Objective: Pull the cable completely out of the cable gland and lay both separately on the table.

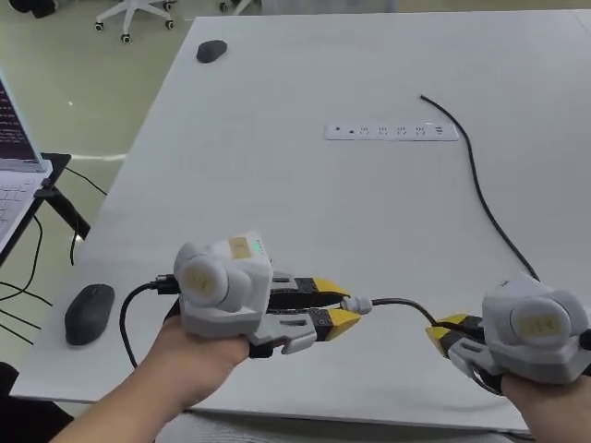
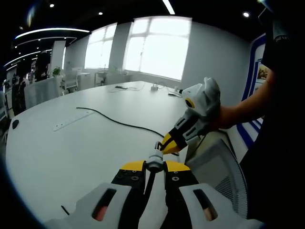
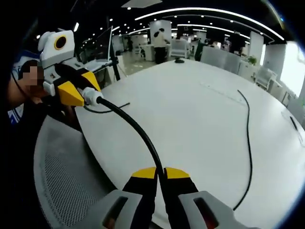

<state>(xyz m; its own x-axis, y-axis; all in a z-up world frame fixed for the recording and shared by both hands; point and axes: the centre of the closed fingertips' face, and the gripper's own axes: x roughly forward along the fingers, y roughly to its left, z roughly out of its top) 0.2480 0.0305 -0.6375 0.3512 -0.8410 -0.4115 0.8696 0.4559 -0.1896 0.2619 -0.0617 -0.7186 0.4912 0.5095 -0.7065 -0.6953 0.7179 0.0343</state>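
Note:
A white cable gland (image 1: 358, 304) sits between the yellow tips of my left gripper (image 1: 343, 306), which is shut on it just above the white table (image 1: 277, 194) near its front edge. A black cable (image 1: 402, 303) runs right from the gland to my right gripper (image 1: 438, 330), shut on the cable. Behind the left gripper the cable's tail (image 1: 129, 305) loops out to the left. In the left gripper view the gland (image 2: 154, 161) is clamped in my left gripper (image 2: 154, 167). In the right gripper view the cable (image 3: 138, 131) rises from my right gripper (image 3: 160, 172) to the gland (image 3: 93, 97).
A white power strip (image 1: 391, 132) lies at mid-table, its black cord (image 1: 480, 189) trailing toward the right gripper. One dark mouse (image 1: 90, 314) rests at the front left corner, another mouse (image 1: 211, 51) at the far edge. A laptop (image 1: 11, 157) stands off the table's left side.

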